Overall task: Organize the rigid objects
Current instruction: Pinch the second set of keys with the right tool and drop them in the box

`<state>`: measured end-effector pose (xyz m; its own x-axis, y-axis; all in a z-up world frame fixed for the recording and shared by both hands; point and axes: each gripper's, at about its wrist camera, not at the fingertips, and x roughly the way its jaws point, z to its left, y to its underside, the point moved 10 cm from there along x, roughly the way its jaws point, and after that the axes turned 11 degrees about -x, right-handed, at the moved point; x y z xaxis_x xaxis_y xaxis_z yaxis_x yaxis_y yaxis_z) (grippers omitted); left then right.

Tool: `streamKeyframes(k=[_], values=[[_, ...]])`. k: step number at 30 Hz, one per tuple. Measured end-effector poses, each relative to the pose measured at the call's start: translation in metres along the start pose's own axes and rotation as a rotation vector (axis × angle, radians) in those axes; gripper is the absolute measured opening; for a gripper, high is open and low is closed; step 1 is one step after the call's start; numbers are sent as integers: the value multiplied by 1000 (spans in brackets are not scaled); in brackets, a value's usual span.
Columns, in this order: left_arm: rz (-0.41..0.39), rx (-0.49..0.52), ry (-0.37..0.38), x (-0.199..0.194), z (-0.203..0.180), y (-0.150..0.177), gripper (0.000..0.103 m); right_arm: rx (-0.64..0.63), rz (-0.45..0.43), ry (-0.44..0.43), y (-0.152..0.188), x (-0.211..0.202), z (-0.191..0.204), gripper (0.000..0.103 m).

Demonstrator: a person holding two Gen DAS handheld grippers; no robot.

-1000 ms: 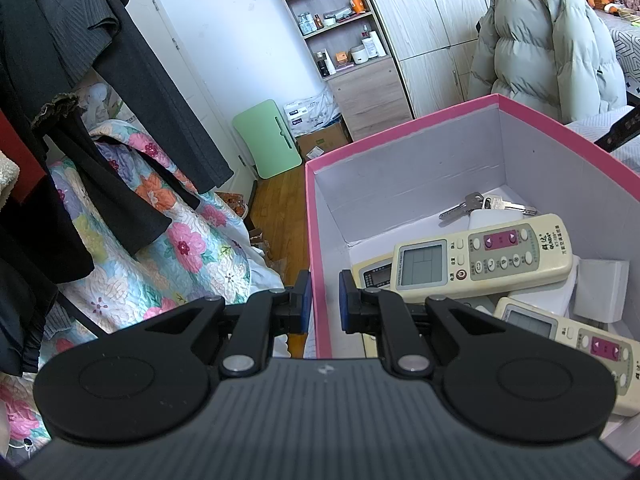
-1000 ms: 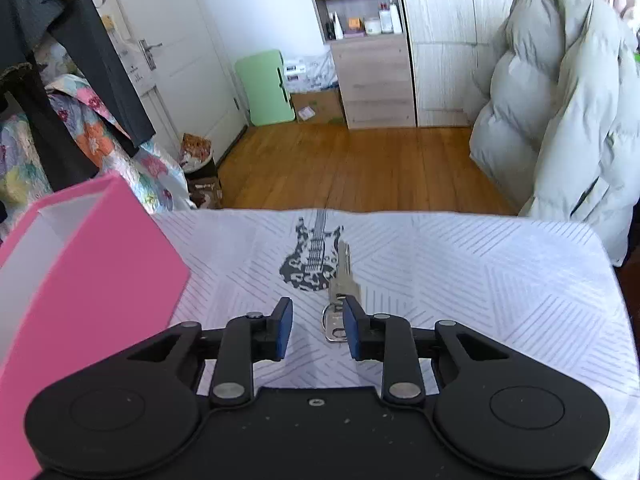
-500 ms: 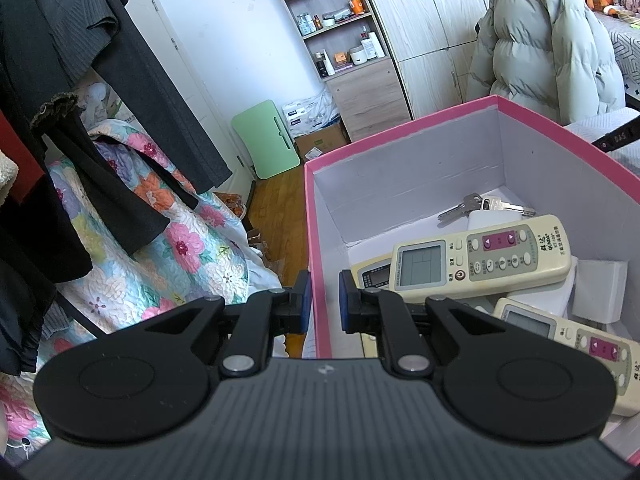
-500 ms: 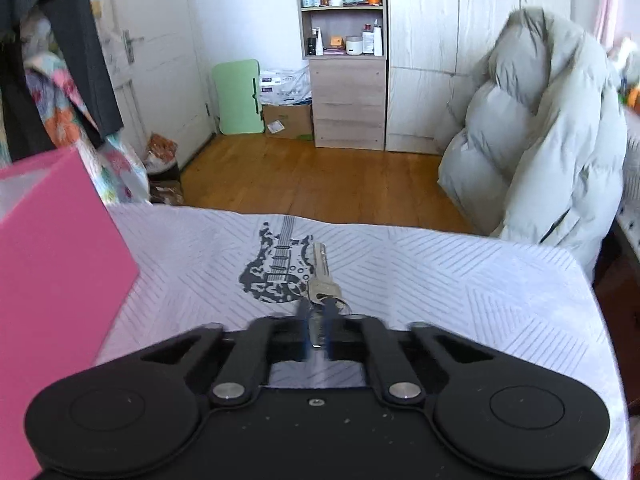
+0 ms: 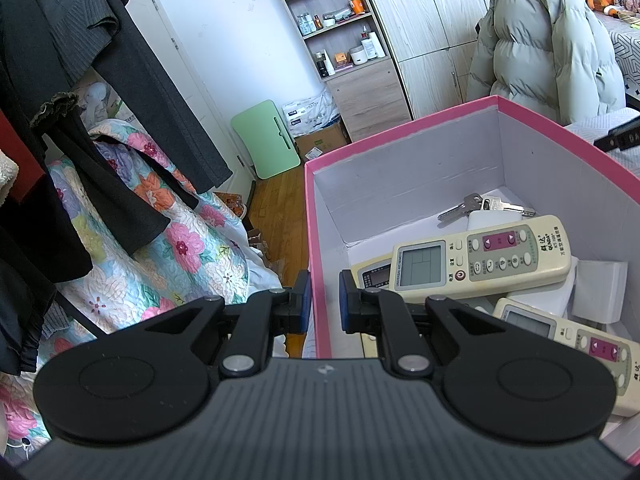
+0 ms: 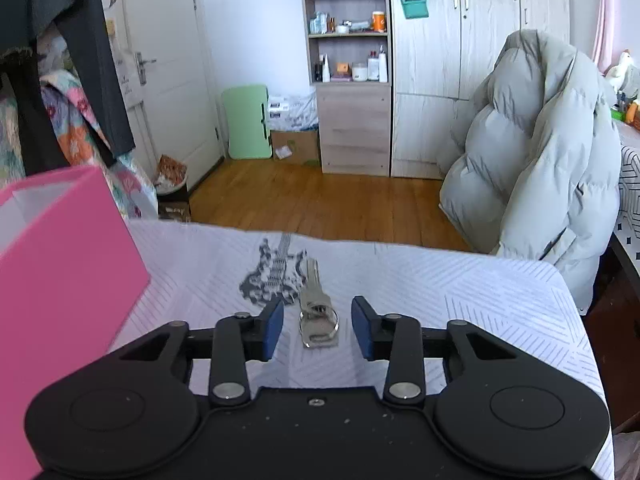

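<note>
Right now the right gripper (image 6: 317, 326) hangs just over the patterned tablecloth (image 6: 460, 292) with its blue pads spread apart, having just been opening, and the key (image 6: 314, 292) lies flat on the cloth in the gap between them, touched by neither pad. It rests beside the printed guitar (image 6: 272, 276), its ring (image 6: 319, 317) and a second bow nearest the camera. The blade points away from the gripper toward the far table edge, so its long axis runs roughly along the fingers, leaning slightly left. To pick it up well, I judge the pads should come down low enough to skim the cloth and close across the thick bow and ring rather than the thin blade, since a flat key slips easily out of a shallow pinch; squaring the wrist to that axis should help. The pink box (image 6: 60, 264) stands just to the left, and the left gripper (image 5: 323, 300) pinches its wall (image 5: 320, 248), jaws nearly closed on it, steadying it. Inside already lie remote controls (image 5: 480, 254) and other keys (image 5: 484, 206).
</note>
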<state>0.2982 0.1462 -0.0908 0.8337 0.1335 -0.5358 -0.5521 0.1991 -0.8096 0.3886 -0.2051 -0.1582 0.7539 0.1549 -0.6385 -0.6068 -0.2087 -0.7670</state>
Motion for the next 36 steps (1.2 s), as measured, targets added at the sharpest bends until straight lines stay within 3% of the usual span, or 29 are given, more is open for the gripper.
streamKeyframes(k=[2,6,8,9,10,11,13,25,29,36], values=[[0,2,-1,0,0,0,12,-31,19,0,2,7,3,45],[0,1,-1,0,0,0,12,-40,14,25,1,21,2,59],[0,2,-1,0,0,0,12,-23,1,24,1,24,0,62],[0,2,-1,0,0,0,12,-21,-3,26,1,24,1,59],[0,1,-1,0,0,0,12,-31,-8,22,1,22,2,38],[0,1,0,0,0,0,12,-40,-9,9,1,19,5,29],[0,2,-2,0,1,0,12,-21,2,-4,3,15,6,28],[1,4,-4,0,1,-1,12,133,-125,-118,-15,-38,14,28],[1,2,-2,0,2,0,12,166,-117,-164,-23,-64,27,28],[1,2,-3,0,3,0,12,98,-216,-292,-52,-123,68,28]])
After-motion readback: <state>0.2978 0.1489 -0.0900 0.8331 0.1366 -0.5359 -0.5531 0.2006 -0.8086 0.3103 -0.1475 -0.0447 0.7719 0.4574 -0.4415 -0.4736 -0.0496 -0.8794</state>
